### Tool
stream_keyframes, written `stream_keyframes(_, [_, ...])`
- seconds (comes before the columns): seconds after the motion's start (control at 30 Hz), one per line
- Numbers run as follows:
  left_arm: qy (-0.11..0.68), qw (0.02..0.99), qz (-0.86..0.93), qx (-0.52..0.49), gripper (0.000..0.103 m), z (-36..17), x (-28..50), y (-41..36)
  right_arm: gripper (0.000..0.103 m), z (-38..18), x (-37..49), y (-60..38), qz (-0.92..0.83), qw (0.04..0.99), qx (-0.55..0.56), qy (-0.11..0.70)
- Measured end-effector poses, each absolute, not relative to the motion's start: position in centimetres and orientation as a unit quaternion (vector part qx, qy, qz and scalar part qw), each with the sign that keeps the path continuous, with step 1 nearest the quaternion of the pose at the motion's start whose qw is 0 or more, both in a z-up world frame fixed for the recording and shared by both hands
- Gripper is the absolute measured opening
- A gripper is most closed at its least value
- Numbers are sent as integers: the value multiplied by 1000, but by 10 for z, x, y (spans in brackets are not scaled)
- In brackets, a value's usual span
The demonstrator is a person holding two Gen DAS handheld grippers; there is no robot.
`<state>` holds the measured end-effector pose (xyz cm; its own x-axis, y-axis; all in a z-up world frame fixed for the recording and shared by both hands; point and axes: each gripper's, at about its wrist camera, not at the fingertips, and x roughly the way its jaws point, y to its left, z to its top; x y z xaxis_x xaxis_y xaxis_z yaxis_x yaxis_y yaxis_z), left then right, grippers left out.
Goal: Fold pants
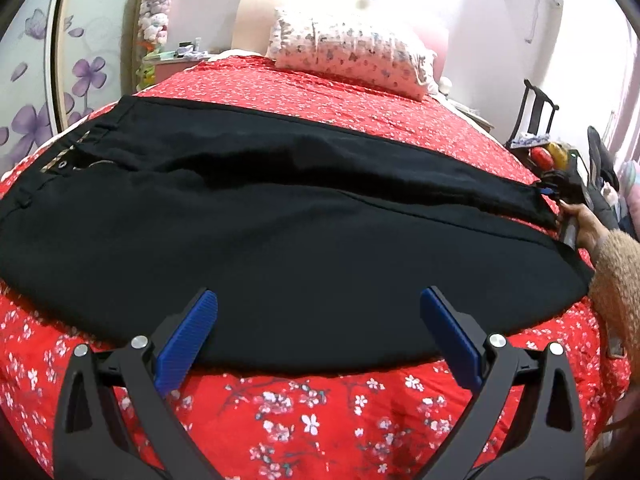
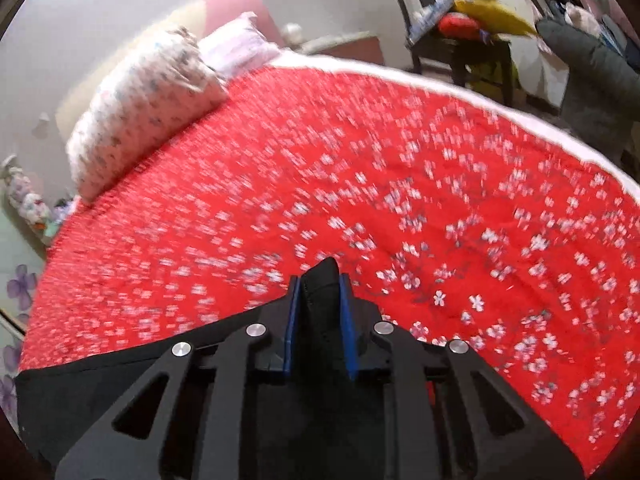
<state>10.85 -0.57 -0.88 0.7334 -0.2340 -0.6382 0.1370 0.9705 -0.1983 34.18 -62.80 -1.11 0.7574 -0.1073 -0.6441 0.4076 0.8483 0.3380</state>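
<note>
Pants (image 1: pixel 280 220) lie flat across the bed (image 1: pixel 320 420), no fold made yet; right tongs (image 2: pixel 320 292) pinch a leg hem, left tongs (image 1: pixel 320 320) hover wide at the near edge.

My view takes in a bed (image 1: pixel 320 92) under a red quilt (image 1: pixel 360 412) with white blossoms, filling the lower frame. A floral pillow (image 1: pixel 352 56) lies at upper centre against a pale headboard (image 1: pixel 256 12). At upper left stands a wardrobe door (image 1: pixel 36 92) with purple flowers, and beside it a nightstand (image 1: pixel 180 60) with clutter. The wall (image 1: pixel 480 12) is white and brightly lit. At the right edge stands a dark chair (image 2: pixel 460 40) piled with red and yellow things.
</note>
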Motion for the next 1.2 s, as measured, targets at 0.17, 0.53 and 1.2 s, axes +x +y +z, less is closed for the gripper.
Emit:
stream_keyframes(0.17, [338, 933, -99, -74, 101, 2, 94, -1, 18, 26, 282, -610, -75, 933, 244, 255])
stream_keyframes(0.53, [282, 948, -94, -114, 101, 49, 47, 31, 15, 27, 96, -552, -18, 931, 279, 236])
stream_keyframes(1.2, [306, 939, -84, -134, 101, 58, 1, 60, 53, -23, 88, -526, -11, 746, 578, 331])
